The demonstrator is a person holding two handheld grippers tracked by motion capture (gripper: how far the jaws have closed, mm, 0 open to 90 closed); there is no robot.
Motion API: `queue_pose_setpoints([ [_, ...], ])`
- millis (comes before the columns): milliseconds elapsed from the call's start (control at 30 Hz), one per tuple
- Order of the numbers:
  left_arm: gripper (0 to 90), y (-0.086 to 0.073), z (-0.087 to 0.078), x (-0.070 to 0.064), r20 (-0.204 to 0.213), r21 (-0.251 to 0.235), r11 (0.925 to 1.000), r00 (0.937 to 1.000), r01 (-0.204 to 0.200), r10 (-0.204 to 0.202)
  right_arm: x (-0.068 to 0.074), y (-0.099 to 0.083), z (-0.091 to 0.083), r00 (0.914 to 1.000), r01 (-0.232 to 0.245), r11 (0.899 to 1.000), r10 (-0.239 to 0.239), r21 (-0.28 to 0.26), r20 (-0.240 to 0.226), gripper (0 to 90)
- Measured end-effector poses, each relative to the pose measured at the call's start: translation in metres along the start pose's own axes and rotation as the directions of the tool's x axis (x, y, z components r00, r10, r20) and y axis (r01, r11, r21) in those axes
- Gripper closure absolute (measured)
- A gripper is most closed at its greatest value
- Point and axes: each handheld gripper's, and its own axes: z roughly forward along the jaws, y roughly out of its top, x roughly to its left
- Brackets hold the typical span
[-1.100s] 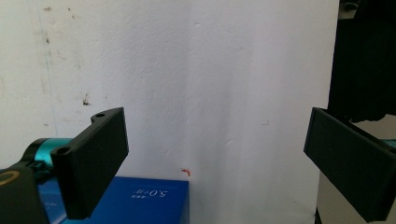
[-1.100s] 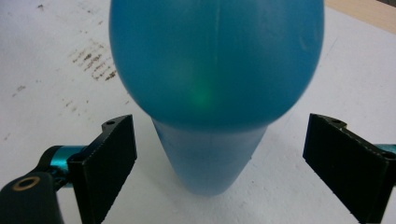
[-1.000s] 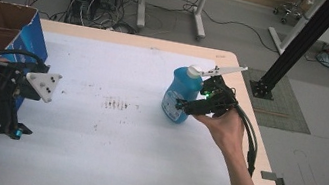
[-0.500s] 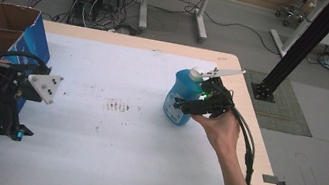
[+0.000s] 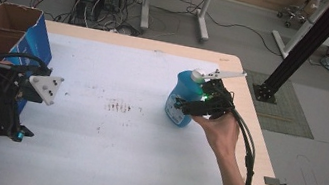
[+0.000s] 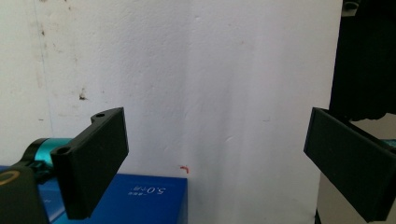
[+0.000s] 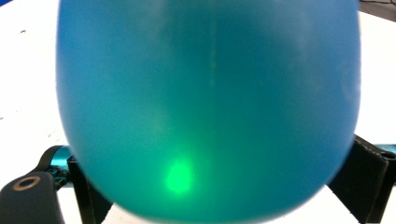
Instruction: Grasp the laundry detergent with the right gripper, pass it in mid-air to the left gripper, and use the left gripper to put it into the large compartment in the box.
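Toward the right side of the bench point(image 5: 105, 163), a blue bottle point(image 5: 180, 100) stands upright on the white cover, its white cap uppermost and a label on its near-left face. The right claw point(image 5: 189, 106) is clamped on the bottle's body from the right, held by a hand point(image 5: 219, 132) whose forearm runs off to the near right edge. From the right gripper view, the bottle's blue wall point(image 7: 205, 107) bulges between the two black jaws, which press its sides, and a green light is reflected low on it.

Well apart, at the left edge of the bench, the left claw point(image 5: 11, 132) points down at the cover with its jaws spread wide and nothing between them; the left gripper view shows bare white surface between them. Just beside it stands an open cardboard box point(image 5: 5, 30) with blue printed sides. Faint brown marks point(image 5: 119, 108) stain the cover near the middle.
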Motion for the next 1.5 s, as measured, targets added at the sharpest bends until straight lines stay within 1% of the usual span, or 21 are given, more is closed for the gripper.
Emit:
queue_pose_setpoints([
  [133, 6.4, 0.0007, 0.0007, 0.0, 0.0, -0.002, 1.0, 1.0, 0.0, 0.0, 0.0001, -0.0005, 0.001, 1.0, -0.002, 1.0, 0.002, 0.001, 0.001, 9.3],
  [167, 6.4, 0.0008, 0.001, 0.0001, 0.001, -0.001, 1.0, 1.0, -0.002, 0.002, 0.0002, -0.0006, 0.0011, 1.0, -0.001, 1.0, 0.001, 0.003, 0.002, 11.5],
  [200, 6.4, 0.0008, 0.0013, 0.0002, 0.002, 0.001, 1.0, 1.0, -0.003, 0.003, 0.0003, -0.0009, 0.0007, 1.0, 0.002, 1.0, -0.002, -0.001, -0.006, 15.4],
  [233, 6.4, 0.0007, 0.0016, 0.0001, 0.003, 0.003, 1.0, 1.0, -0.002, 0.002, 0.0003, -0.0012, 0.0006, 0.9999, 0.004, 1.0, -0.004, -0.006, -0.011, 15.3],
  [500, 6.4, -0.0007, 0.002, -0.0002, 0.001, -0.003, 1.0, 1.0, 0.0, 0.0, 0.0006, -0.0012, 0.0012, 1.0, -0.004, 1.0, 0.004, -0.007, -0.008, 15.6],
  [700, 6.4, -0.0021, 0.0027, -0.0005, 0.002, 0.0, 1.0, 1.0, 0.003, -0.003, 0.0, -0.0012, 0.0014, 0.9998, -0.015, 1.0, 0.015, -0.005, -0.013, 16.9],
  [767, 6.4, -0.0022, 0.0026, -0.0004, 0.002, 0.0, 1.0, 1.0, 0.003, -0.003, 0.0001, -0.0012, 0.0012, 0.9998, -0.013, 1.0, 0.013, -0.005, -0.012, 18.9],
  [1033, 6.4, -0.002, 0.0029, 0.0, 0.004, 0.0, 1.0, 1.0, 0.001, -0.001, 0.0002, -0.0009, 0.0006, 0.9998, -0.02, 1.0, 0.02, -0.015, -0.009, 19.3],
  [1067, 6.4, -0.002, 0.0031, -0.0003, 0.003, -0.006, 1.0, 1.0, 0.004, -0.004, 0.0001, -0.0009, 0.0002, 0.9998, -0.016, 1.0, 0.016, -0.019, -0.014, 25.4],
  [1200, 6.4, -0.0024, 0.003, -0.0007, 0.002, -0.003, 1.0, 1.0, 0.005, -0.005, 0.0013, -0.0006, -0.0004, 0.9998, -0.015, 1.0, 0.015, -0.026, -0.016, 25.5],
  [1300, 6.4, -0.0032, 0.0028, -0.0008, 0.002, -0.002, 1.0, 1.0, 0.006, -0.006, 0.0015, -0.0008, 0.0007, 0.9997, -0.013, 1.0, 0.013, -0.022, -0.022, 25.5],
  [1500, 6.4, -0.0037, 0.0025, -0.0012, 0.002, -0.003, 1.0, 1.0, 0.007, -0.007, 0.0029, -0.0008, 0.0016, 0.9997, -0.011, 1.0, 0.011, -0.023, -0.021, 28.6],
])
